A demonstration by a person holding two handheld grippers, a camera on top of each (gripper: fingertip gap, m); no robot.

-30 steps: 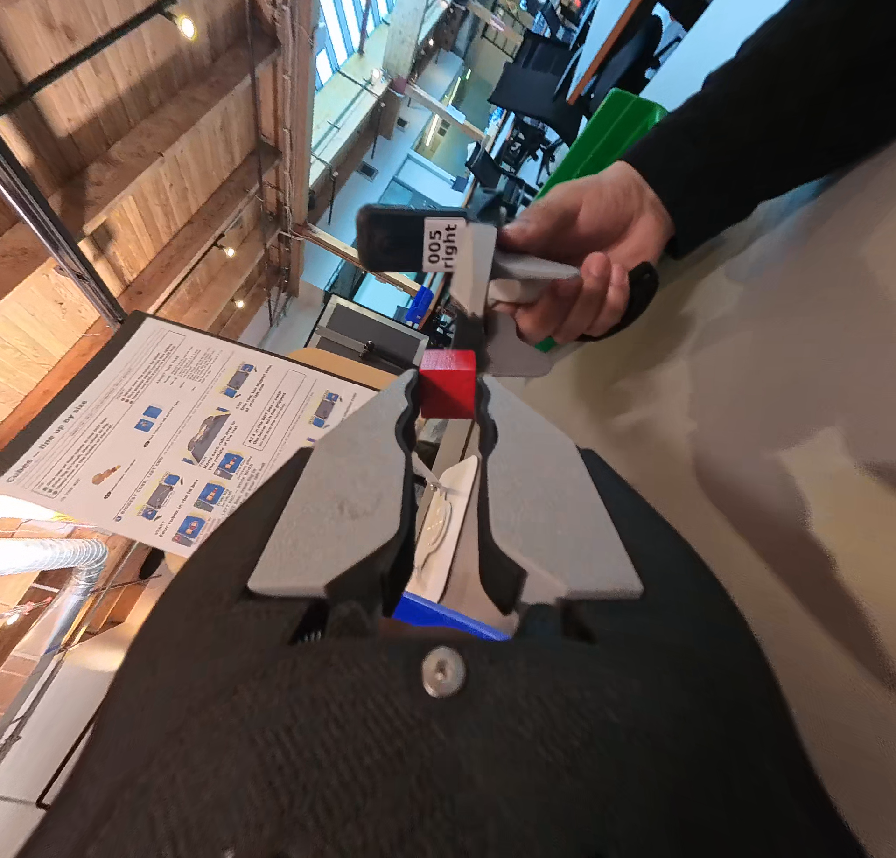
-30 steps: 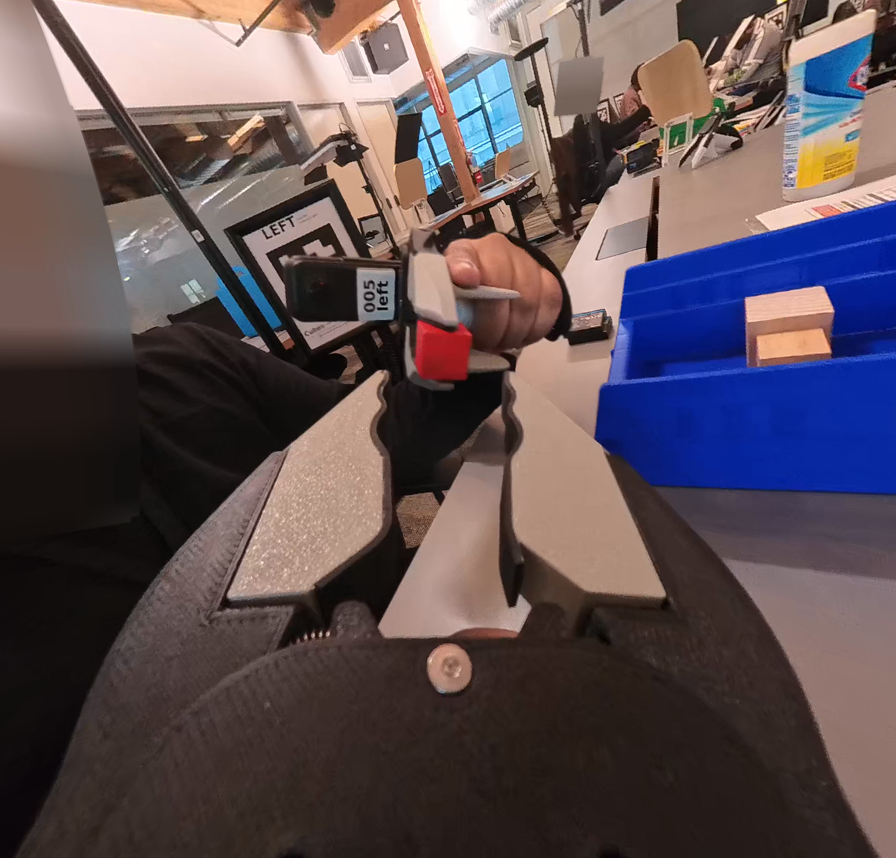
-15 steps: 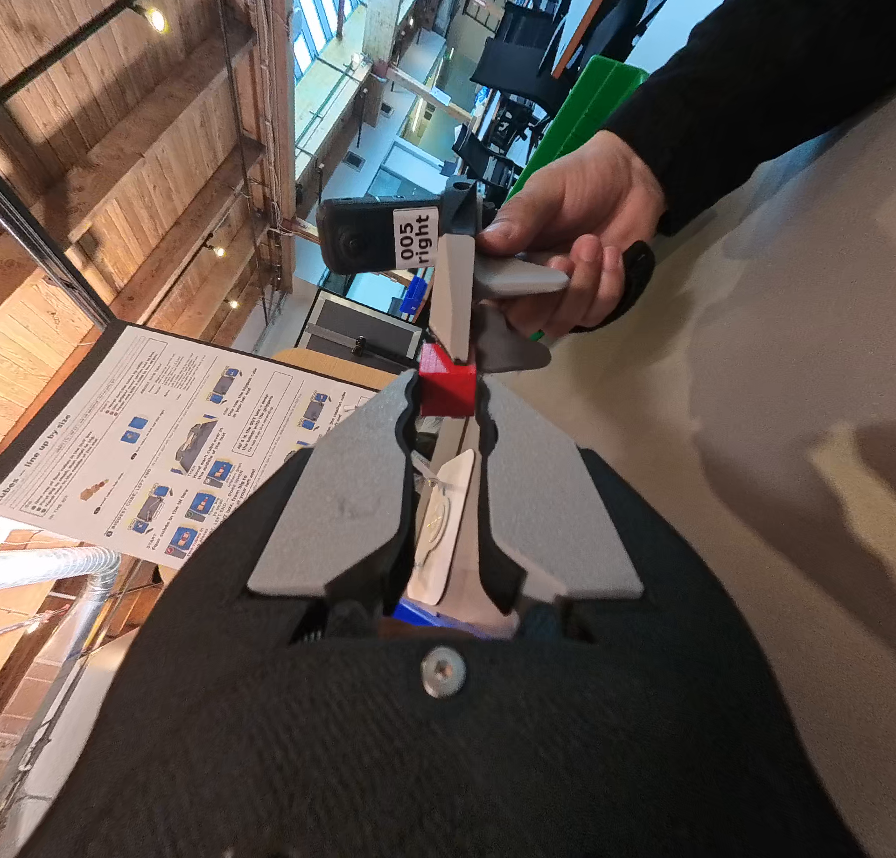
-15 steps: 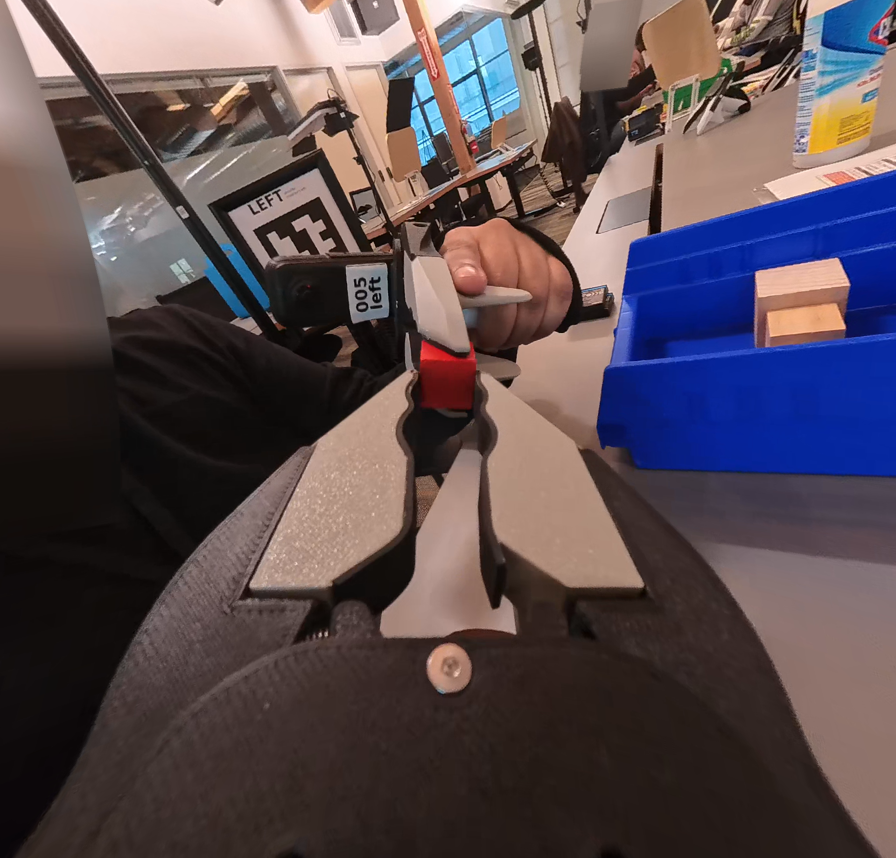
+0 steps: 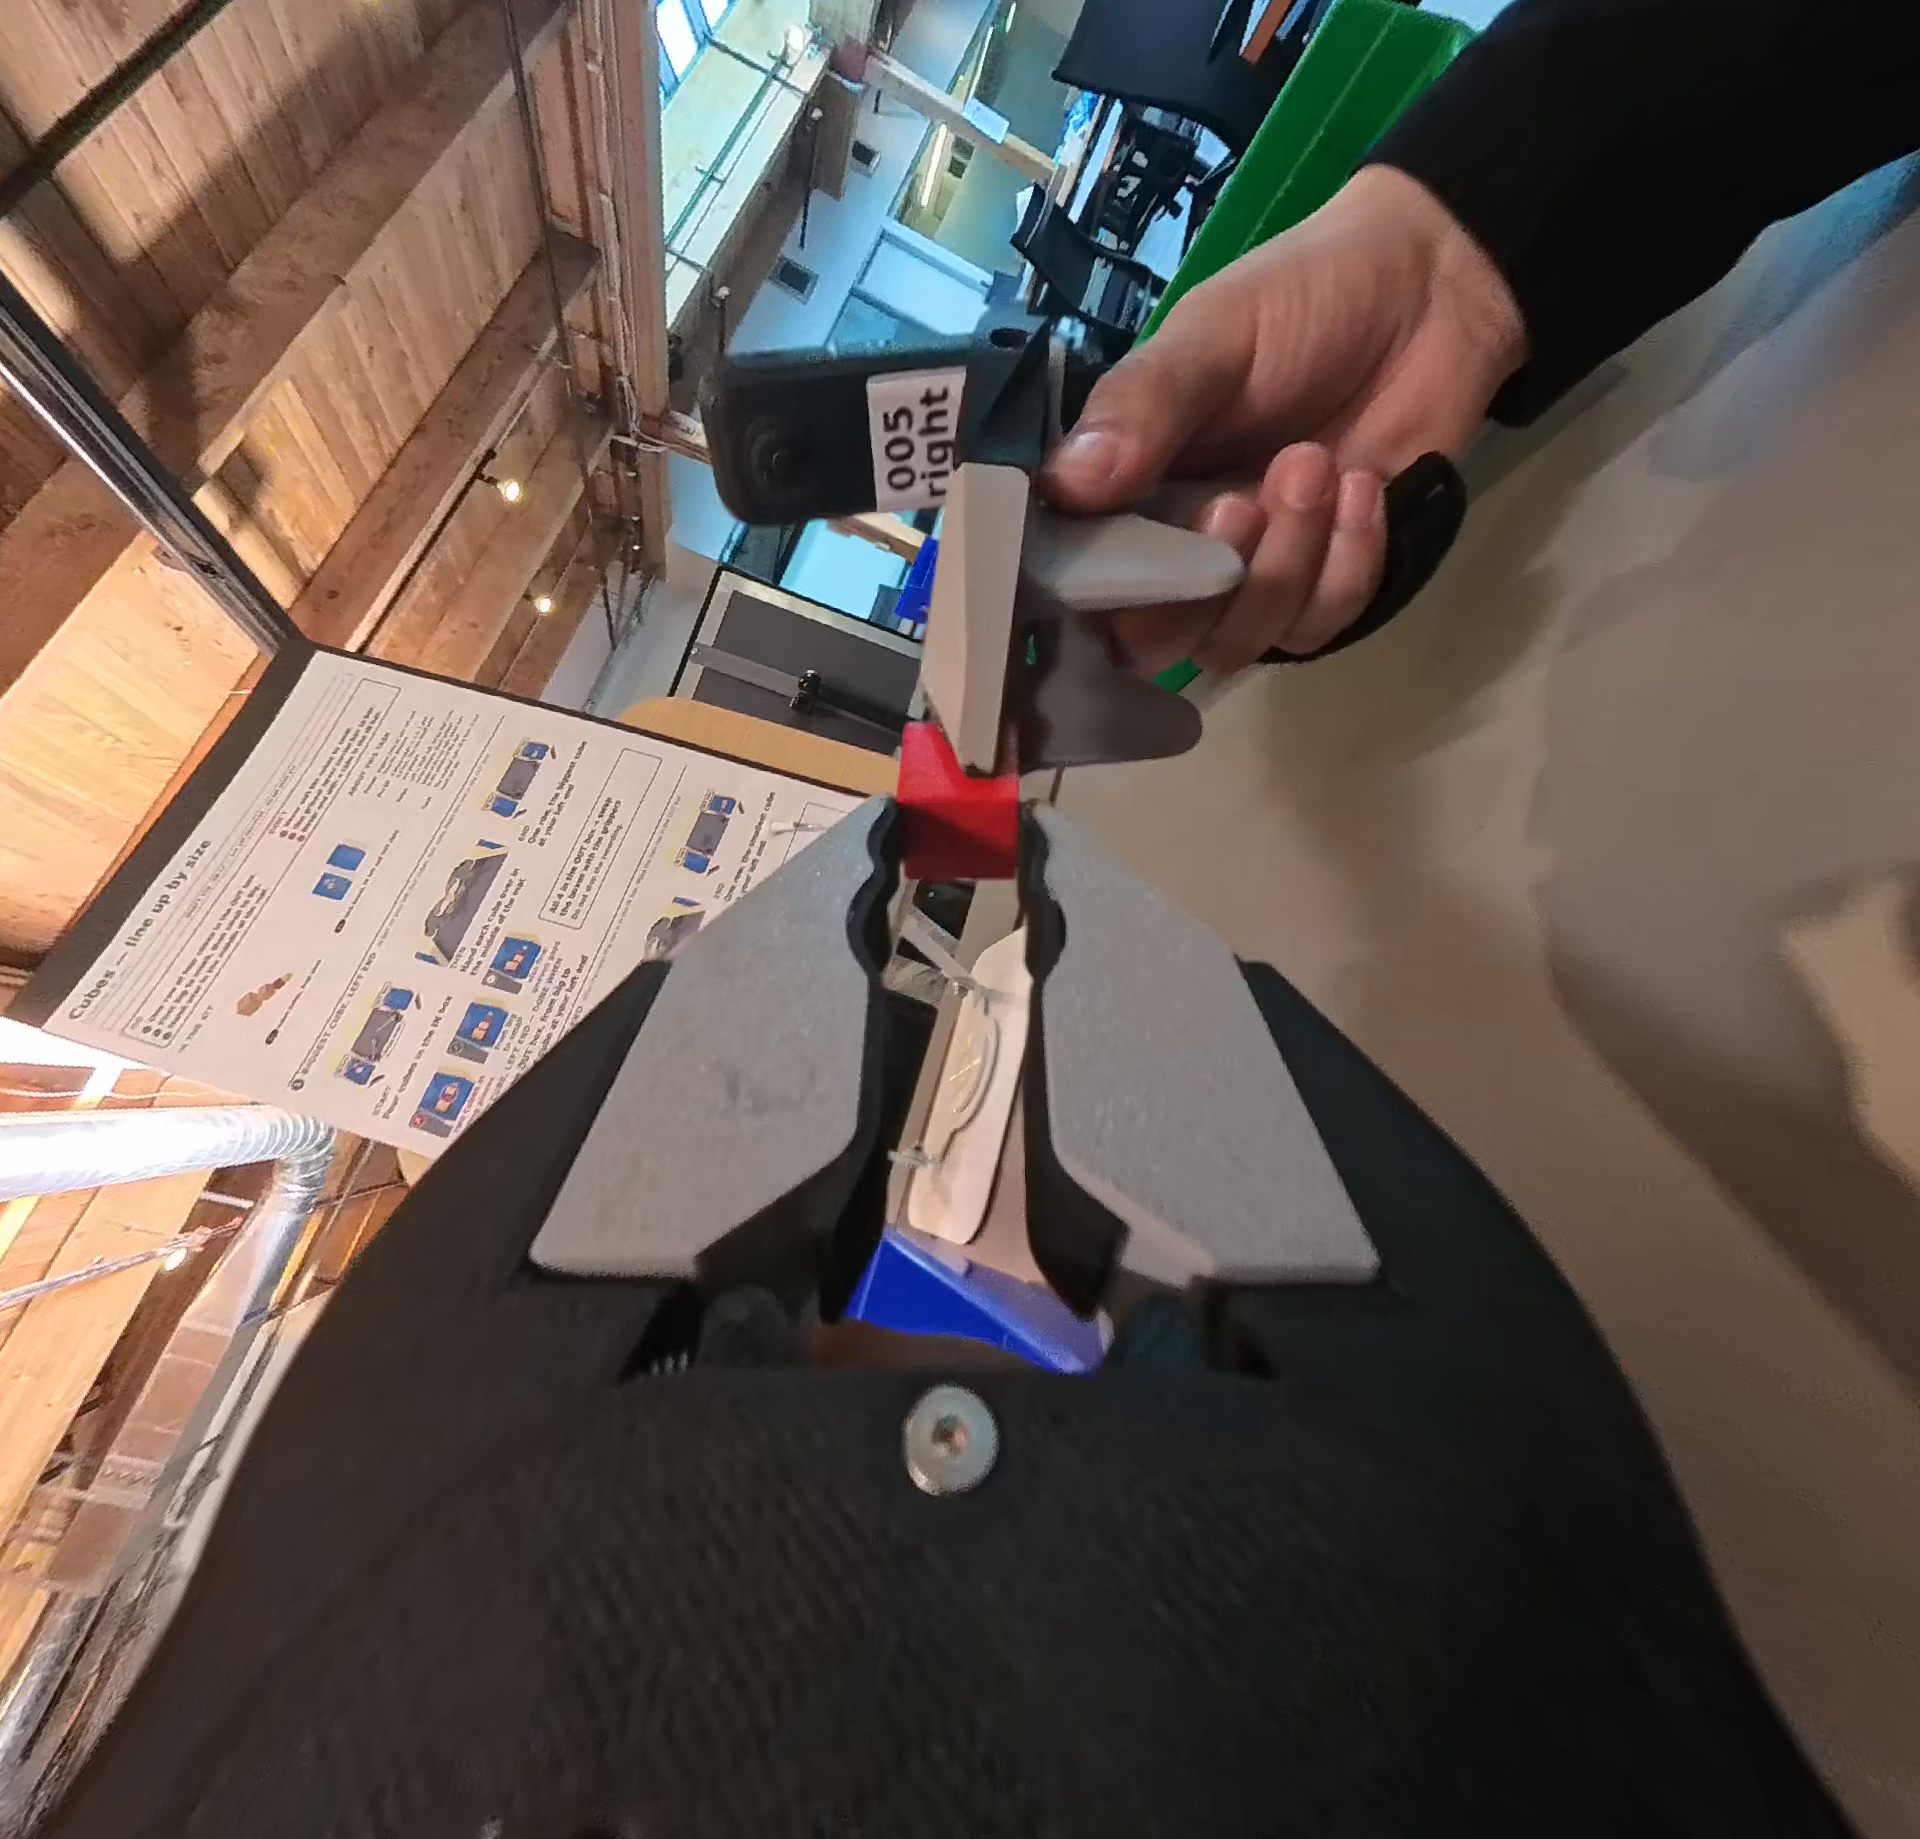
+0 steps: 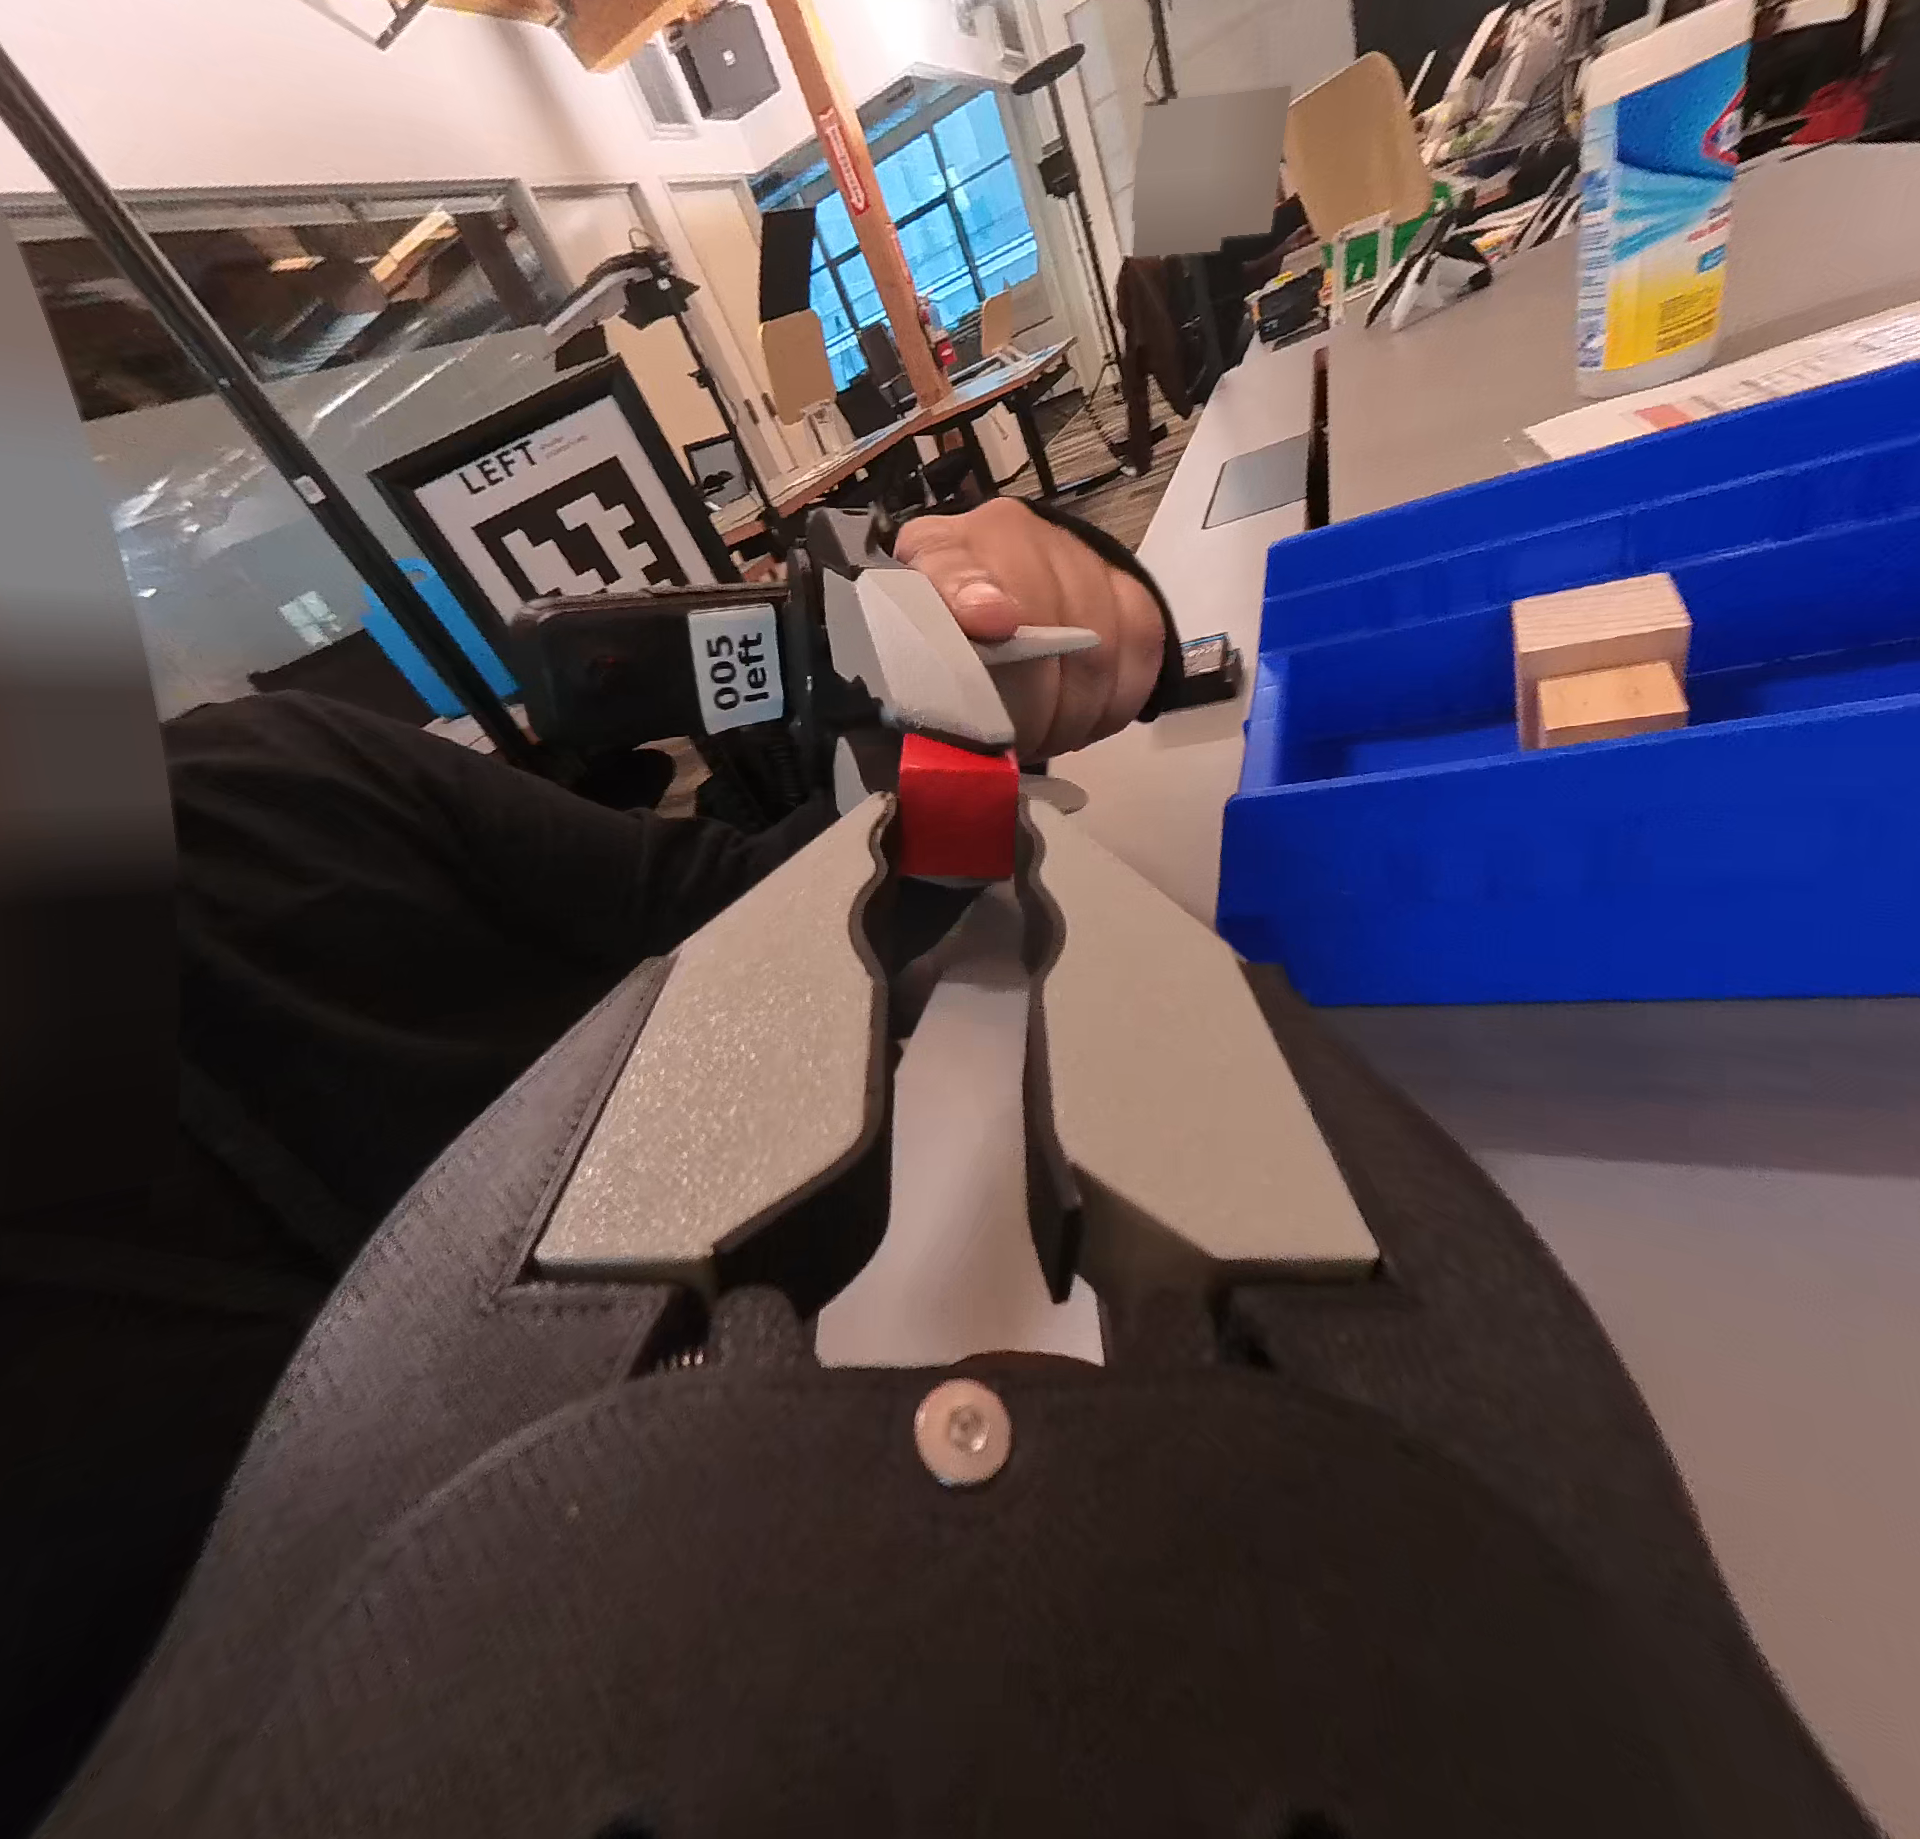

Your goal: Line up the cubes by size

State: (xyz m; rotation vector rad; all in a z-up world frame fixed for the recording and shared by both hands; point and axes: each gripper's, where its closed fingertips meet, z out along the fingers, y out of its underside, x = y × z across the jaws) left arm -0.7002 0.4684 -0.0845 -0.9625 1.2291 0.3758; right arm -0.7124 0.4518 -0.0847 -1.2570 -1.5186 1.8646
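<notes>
Cube (image 5: pixel 954 821) between both hand-held grippers.

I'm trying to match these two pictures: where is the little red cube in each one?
Left wrist view: the red cube sits just above centre, between the near tool's tips, the other tool gripping from above.
Right wrist view: just above centre, between both tools' tips again.
Shared landmark: the blue bin, at bottom centre in the left view.

Left tongs (image 5: pixel 956 833) and right tongs (image 6: pixel 956 833) meet tip to tip, both clamped.

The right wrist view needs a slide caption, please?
Both tongs, right and left, grip one red cube beside a blue bin.
</notes>
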